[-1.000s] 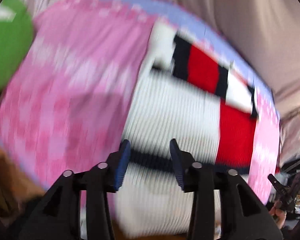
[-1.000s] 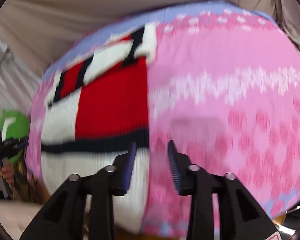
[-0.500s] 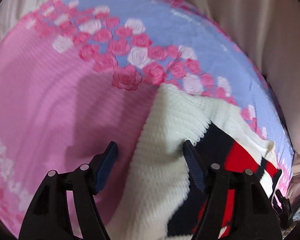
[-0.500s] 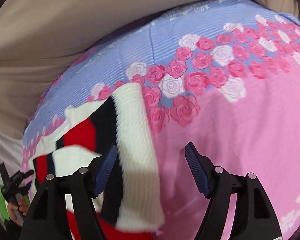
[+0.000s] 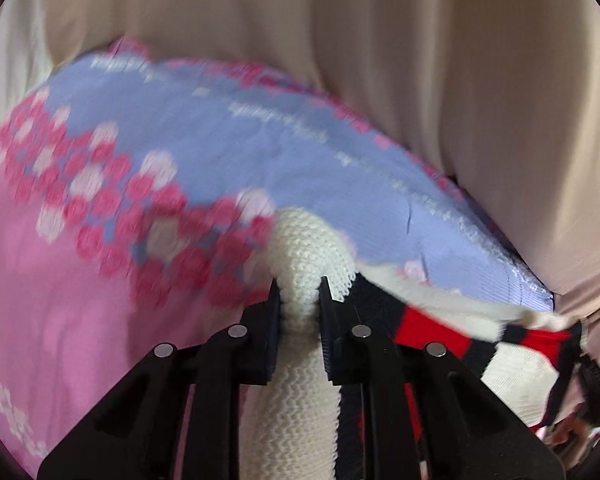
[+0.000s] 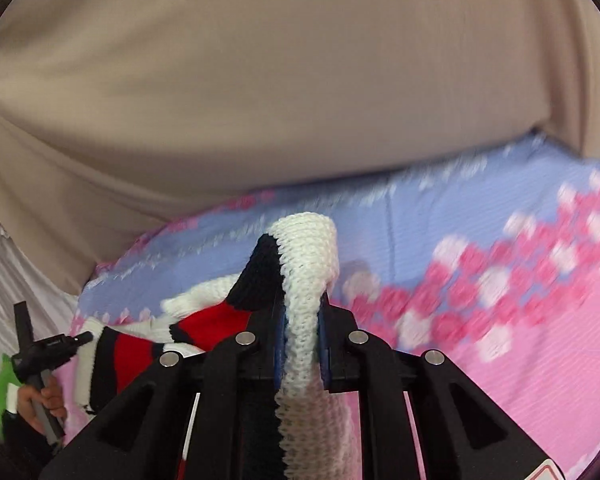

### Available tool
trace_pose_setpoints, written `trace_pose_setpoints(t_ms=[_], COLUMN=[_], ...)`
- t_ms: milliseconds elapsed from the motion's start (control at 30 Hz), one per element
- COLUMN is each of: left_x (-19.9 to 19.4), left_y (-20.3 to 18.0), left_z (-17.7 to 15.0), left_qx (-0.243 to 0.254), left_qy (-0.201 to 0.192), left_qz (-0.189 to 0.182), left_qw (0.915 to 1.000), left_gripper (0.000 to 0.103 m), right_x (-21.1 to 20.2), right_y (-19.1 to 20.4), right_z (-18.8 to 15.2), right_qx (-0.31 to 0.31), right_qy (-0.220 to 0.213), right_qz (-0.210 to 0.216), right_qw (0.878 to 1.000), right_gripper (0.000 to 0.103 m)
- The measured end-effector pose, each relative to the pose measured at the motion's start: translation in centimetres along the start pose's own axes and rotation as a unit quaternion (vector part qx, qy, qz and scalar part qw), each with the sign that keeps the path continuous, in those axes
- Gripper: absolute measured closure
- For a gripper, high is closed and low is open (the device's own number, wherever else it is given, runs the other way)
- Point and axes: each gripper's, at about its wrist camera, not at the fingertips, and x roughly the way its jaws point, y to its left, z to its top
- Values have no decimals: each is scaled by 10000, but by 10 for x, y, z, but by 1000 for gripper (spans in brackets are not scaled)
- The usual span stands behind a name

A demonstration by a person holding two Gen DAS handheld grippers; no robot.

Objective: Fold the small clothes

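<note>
Left gripper (image 5: 299, 292) angled steeply down, jaws closing on a white corner of the knitted sweater (image 5: 306, 256). Right gripper (image 6: 302, 308) tilted down less, closing likewise on the opposite white edge. Sweater stretched between, over the pink-and-blue floral sheet (image 5: 60, 300).

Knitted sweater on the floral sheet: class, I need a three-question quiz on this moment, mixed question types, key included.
1. True or false: the left gripper has white knit between its fingers.
2. What does the right gripper pinch? A) knitted sweater B) floral sheet C) nothing
3. Name the sweater's colours.

Key: 1 true; 2 A; 3 white, red, navy.
</note>
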Motion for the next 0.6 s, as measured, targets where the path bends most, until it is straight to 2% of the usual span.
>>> trace_pose_setpoints(t_ms=[33,67,167,200,233,300,333,367,400,467,533,600], left_x=[5,18,61,65,56,33,22,6,-8,-26,-30,-24], left_y=[-3,-6,-4,-2,-1,1,1,0,-4,-17,-35,-65], left_z=[2,3,-4,-8,-11,-17,-20,-26,-32,-45,-57,-73], left_qx=[41,62,130,129,100,98,134,203,254,326,384,458], left_qy=[-9,66,449,486,380,188,138,34,-58,-152,-51,187], left_qz=[46,182,666,736,643,477,467,433,434,341,85,-322], left_qw=[10000,9998,9967,9960,9972,9986,9987,9988,9987,9988,9992,9983], left_gripper=[87,86,83,82,81,79,78,75,69,64,62,60], right_x=[-1,11,68,82,79,45,27,7,-5,-10,3,13], right_y=[-3,-10,-35,-42,-43,-39,-33,-22,-13,5,28,42], right_z=[4,7,-6,-14,-20,-30,-37,-49,-59,-78,-95,-103], right_qx=[-42,-80,125,132,151,235,189,21,-133,-374,-553,-627], right_qy=[-91,41,992,1320,1346,867,707,567,491,676,995,1143], right_qz=[-94,-185,-500,-771,-948,-780,-720,-720,-680,-484,-264,-78], right_qw=[9999,9998,9937,9882,9862,9929,9947,9958,9964,9958,9931,9914], right_gripper=[91,90,87,87,87,80,73,58,54,54,54,54])
